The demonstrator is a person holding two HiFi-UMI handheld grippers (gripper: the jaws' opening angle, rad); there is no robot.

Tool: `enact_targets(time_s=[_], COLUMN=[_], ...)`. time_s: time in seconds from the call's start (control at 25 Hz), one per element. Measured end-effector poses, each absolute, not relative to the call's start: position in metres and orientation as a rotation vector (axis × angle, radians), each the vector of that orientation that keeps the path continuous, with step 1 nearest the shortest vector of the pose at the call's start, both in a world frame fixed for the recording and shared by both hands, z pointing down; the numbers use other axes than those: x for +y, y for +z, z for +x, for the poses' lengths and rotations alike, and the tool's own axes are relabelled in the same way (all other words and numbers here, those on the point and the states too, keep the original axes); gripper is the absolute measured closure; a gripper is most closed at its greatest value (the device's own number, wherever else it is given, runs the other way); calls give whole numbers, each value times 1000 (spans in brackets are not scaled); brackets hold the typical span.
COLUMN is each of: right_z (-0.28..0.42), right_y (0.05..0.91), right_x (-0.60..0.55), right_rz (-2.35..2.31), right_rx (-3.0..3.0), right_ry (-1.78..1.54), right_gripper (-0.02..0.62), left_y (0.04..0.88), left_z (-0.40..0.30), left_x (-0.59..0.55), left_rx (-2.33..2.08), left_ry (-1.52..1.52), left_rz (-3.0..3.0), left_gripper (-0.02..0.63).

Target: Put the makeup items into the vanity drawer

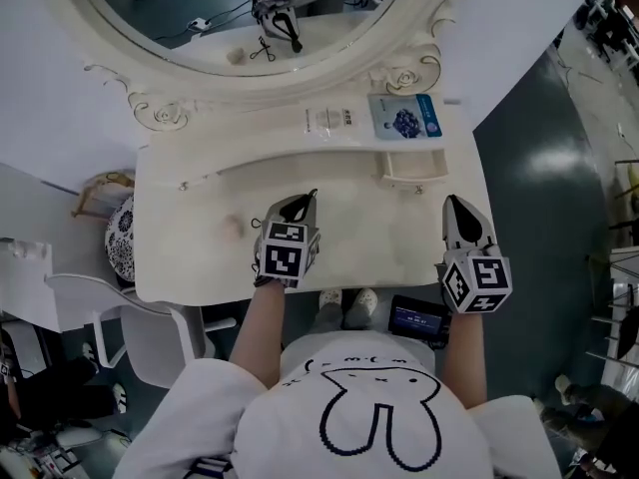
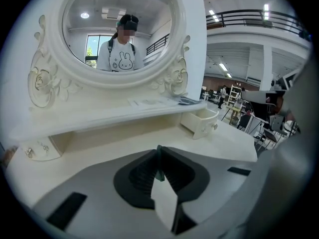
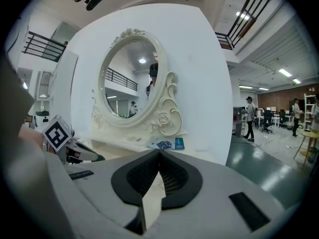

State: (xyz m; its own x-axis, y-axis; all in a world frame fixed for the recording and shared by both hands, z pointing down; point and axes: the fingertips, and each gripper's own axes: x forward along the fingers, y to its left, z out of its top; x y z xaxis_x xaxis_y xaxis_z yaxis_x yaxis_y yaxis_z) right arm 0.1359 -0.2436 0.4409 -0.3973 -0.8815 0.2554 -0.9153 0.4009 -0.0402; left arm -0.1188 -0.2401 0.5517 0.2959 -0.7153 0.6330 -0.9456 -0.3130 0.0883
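Between the ribbed black pads of the left gripper we see a thin dark-green item. The jaws stand narrow, pinched onto it. Only a sliver of it shows there, so we cannot name it more closely. In the right gripper view we make out a dark end poking past the left fingertips. The right gripper has its jaws pressed together, with nothing between them.

Both grippers are held over the cream vanity tabletop and point toward the mirror. The left one is over the middle of the front edge and the right one is near the right-hand edge. On the tabletop just left of the left gripper lies a small pale round thing, too faint for us to name.

The little vanity drawer stands pulled open beneath the shelf. It lies ahead of the two grippers, nearer the right one and well apart from the item in the left jaws. On the shelf above the drawer lies a blue packet, with a white packet beside it on the left. The oval mirror sits in a scrolled white frame. In the left gripper view it reflects the person's white T-shirt with a rabbit drawn on it.
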Motion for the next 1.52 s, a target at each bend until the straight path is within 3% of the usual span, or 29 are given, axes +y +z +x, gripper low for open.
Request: enact_targets(time_s=[0.88,1.52], right_z=[161,251], right_y=[394,402], right_x=[-210,-222], right_rz=[1833,1875], right_rx=[-2423,-2406], right_ry=[137,165], right_gripper=[586,586], left_y=[467,465], left_z=[-114,-13], left_x=[-259,-282], left_rx=[-1546,-1501], left_ry=[450,464], left_rz=[2350,2411], left_gripper=[566,566])
